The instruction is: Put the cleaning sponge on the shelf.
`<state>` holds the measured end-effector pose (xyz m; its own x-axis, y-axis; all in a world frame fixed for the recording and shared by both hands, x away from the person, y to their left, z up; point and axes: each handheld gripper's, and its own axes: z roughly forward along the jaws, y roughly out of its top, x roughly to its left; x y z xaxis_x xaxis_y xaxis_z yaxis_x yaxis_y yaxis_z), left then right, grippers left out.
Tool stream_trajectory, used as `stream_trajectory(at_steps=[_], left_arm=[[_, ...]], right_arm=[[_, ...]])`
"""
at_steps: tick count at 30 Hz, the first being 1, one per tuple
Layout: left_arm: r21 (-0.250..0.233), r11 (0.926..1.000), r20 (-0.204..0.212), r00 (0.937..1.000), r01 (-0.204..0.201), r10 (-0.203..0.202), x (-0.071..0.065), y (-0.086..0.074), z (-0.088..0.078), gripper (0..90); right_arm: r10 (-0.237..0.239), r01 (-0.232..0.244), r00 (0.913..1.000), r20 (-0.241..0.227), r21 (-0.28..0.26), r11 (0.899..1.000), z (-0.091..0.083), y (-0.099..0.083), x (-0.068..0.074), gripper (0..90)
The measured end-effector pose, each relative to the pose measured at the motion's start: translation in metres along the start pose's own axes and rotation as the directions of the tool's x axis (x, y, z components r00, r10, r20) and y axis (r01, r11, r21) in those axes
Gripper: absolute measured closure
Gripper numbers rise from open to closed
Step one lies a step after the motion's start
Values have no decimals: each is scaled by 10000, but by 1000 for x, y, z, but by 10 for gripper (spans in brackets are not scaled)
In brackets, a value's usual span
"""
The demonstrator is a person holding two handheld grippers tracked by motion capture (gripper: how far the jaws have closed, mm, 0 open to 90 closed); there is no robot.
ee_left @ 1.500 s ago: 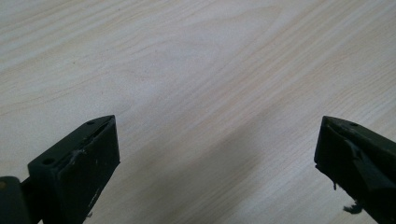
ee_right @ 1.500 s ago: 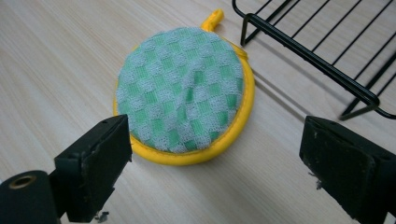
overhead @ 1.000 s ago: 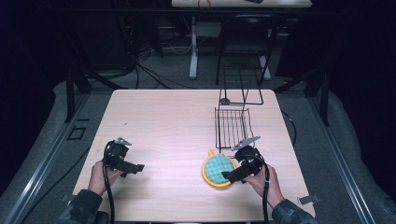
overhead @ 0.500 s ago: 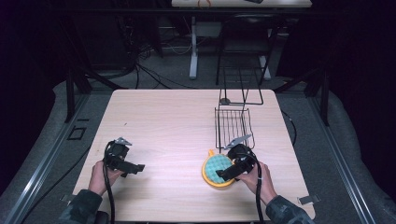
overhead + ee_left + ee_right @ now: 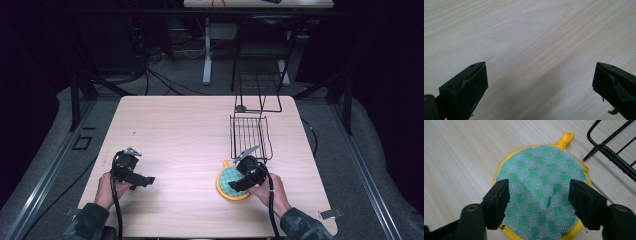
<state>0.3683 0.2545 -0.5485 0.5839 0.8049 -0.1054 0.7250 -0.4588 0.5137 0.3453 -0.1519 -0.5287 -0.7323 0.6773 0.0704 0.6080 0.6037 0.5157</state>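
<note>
**Pinching the checked pot holder**

Closing in on a round pot holder (image 5: 541, 195), the right gripper (image 5: 539, 195) has its two black jaws pressed down onto the green-and-grey checked cloth, which bunches up between them; whether the pads truly grip it is hard to judge. Those jaws have just been closing. The yellow-rimmed holder lies on the wooden table (image 5: 175, 130), near its front right, just beside a black wire rack (image 5: 250, 135). At front left, the left gripper (image 5: 540, 85) hovers over bare wood, jaws wide apart.
</note>
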Motion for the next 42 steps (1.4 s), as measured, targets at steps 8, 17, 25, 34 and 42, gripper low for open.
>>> stream_trajectory(at_steps=[8,17,25,34,42], left_arm=[[-33,10000,-5,10000,-37,37,0,0,-1,1],[45,10000,25,10000,-56,56,1,-1,-1,1],[133,9999,29,10000,-76,76,0,-1,1,1],[171,9998,-2,9999,-121,121,-1,0,3,1],[154,9998,-40,9999,-152,153,-2,-1,1,1]], right_arm=[[110,-110,9990,440,-4,9999,-4,-1,-4,476],[454,-457,9979,465,61,9989,-5,-5,-11,498],[591,-620,9969,520,570,9964,1,-9,-15,568],[493,-542,9964,682,713,9960,5,-10,-10,707],[528,-591,9932,1036,590,9965,5,-12,-3,847]])
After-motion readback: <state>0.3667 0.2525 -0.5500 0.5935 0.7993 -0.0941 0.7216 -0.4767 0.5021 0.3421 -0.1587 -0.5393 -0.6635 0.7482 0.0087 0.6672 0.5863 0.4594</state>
